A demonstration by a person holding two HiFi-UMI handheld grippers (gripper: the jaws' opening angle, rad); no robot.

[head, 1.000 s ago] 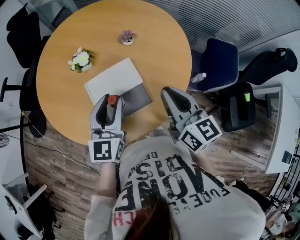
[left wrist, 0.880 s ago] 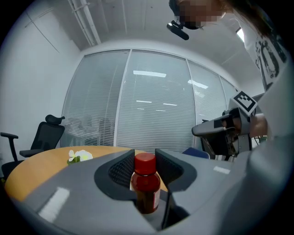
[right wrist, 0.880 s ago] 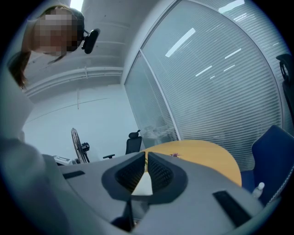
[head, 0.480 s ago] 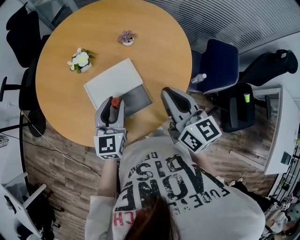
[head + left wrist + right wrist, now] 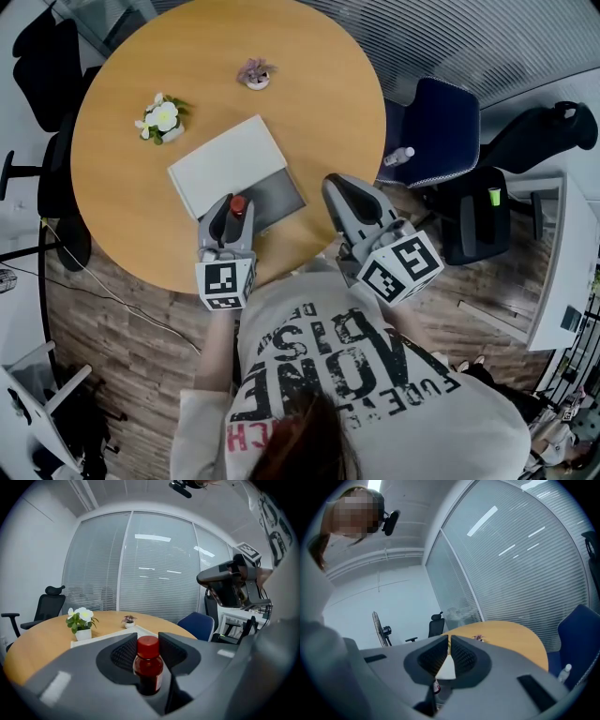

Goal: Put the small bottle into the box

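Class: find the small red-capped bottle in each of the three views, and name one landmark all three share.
Head view: bottle left of centre, at the lower edge of the white box.
Left gripper view: bottom centre, clamped between the jaws.
Right gripper view: perhaps a sliver under the jaws; too small to tell.
Shared landmark: the round wooden table.

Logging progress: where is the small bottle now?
The small bottle sits clamped between the left gripper's jaws, head view left of centre, by the box's near edge.

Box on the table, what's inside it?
Only the box's grey bottom shows, with nothing on it. The left gripper, holding the small bottle, covers the near corner.
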